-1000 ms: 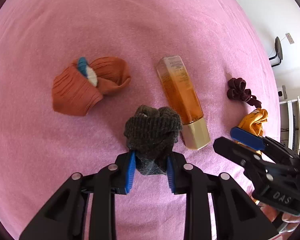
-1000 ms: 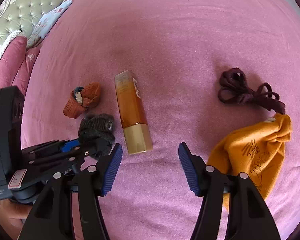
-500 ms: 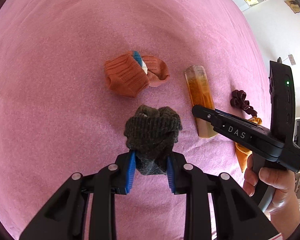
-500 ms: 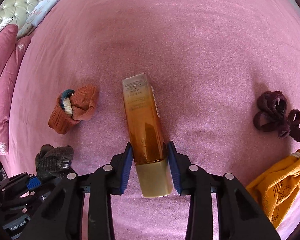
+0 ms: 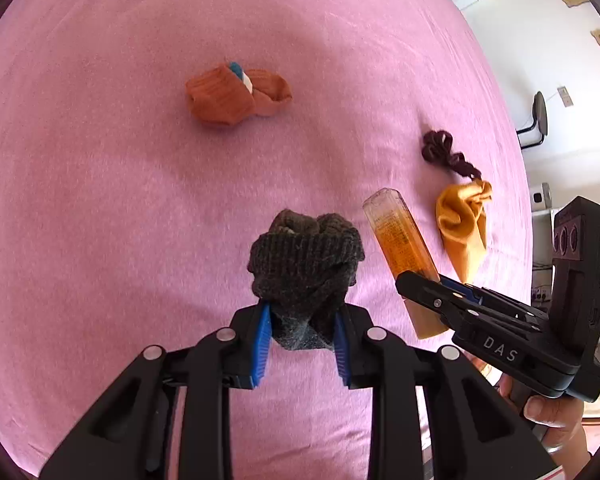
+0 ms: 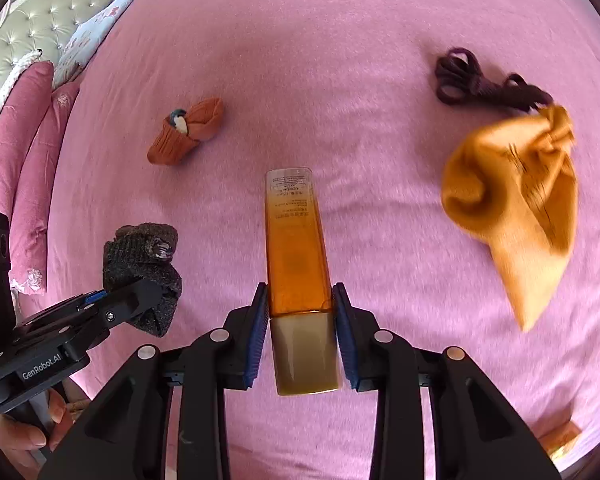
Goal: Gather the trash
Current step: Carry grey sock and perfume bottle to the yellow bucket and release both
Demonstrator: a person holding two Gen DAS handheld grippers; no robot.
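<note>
Left gripper (image 5: pixel 300 344) clamped on dark grey sock bundle (image 5: pixel 304 264), held clear above pink bedspread (image 5: pixel 100 200). Right gripper (image 6: pixel 300 336) clenched on amber bottle (image 6: pixel 296 248) at cap end, lifted off spread. Orange sock bundle (image 5: pixel 236 94), maroon cord (image 5: pixel 448 154), mustard pouch (image 5: pixel 460 228) lying on spread, pouch touching cord.

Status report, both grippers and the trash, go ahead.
Left gripper shut on grey sock. Right gripper shut on orange bottle. Nothing in the way.
</note>
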